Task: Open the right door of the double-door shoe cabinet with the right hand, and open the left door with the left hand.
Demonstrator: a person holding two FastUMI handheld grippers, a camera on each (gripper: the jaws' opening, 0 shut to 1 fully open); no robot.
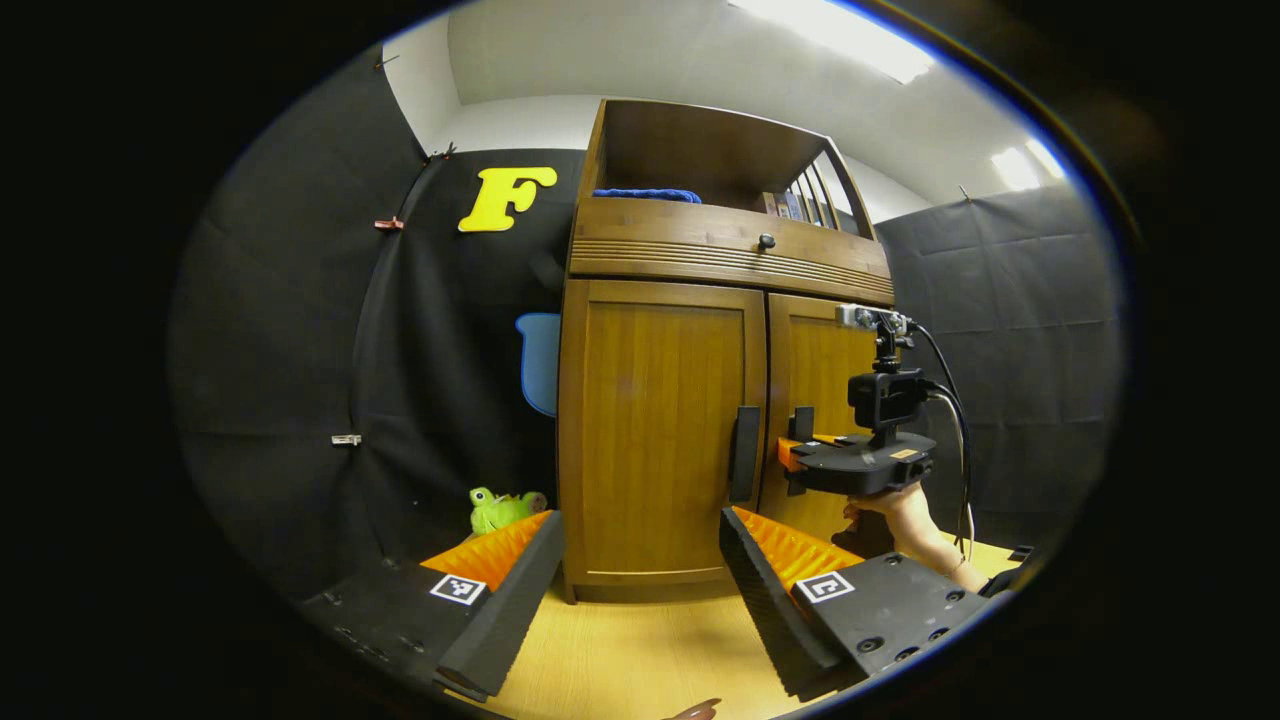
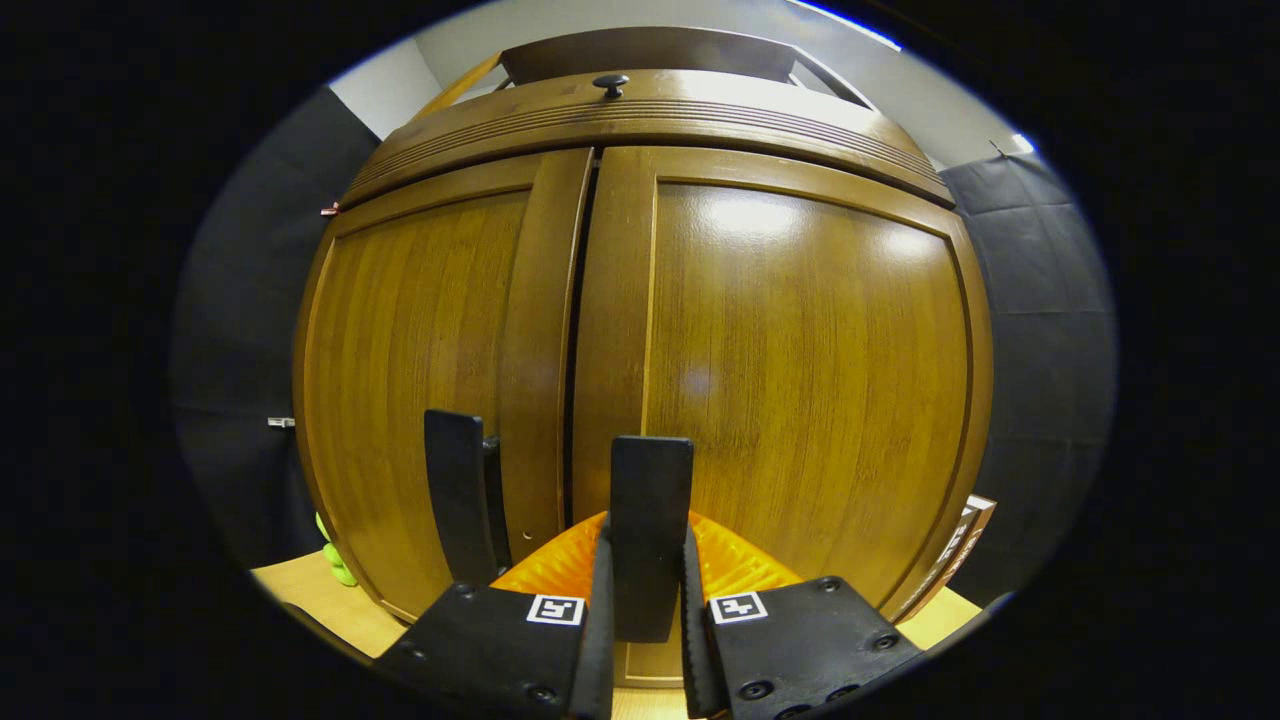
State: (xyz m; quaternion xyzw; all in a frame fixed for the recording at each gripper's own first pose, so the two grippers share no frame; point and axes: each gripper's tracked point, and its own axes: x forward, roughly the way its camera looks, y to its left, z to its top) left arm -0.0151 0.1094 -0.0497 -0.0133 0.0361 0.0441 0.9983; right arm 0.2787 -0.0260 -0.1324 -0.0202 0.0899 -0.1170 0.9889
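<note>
- We see the brown wooden double-door shoe cabinet (image 1: 700,400) standing on the pale wooden floor (image 1: 640,650) against the booth's black wall, both doors shut.
- Our right gripper (image 2: 648,610) is at the right door (image 2: 800,380): in the right gripper view its 2 fingers sit on either side of the dark upright bar handle of the right door (image 2: 650,520), clenched against it as far as we can judge; the contact itself is low in the view and hard to confirm.
- In the left gripper view the same tool shows farther off, held by a hand (image 1: 900,510) at the right door's inner edge.
- Our left gripper (image 1: 640,560) hangs back from the cabinet front with its fingers spread wide and nothing between them.
- The left door (image 1: 655,430) is shut, and its dark upright bar handle (image 1: 744,452) stands free at the door's inner edge, beside the centre seam.
- The step in hand looks to be the pull on the right door.
- To do it well, we should keep the grip square on the bar and draw along the hinge's arc, letting the wrist turn with the door.
- The left gripper should wait clear of the swing, then line up on its handle.
</note>
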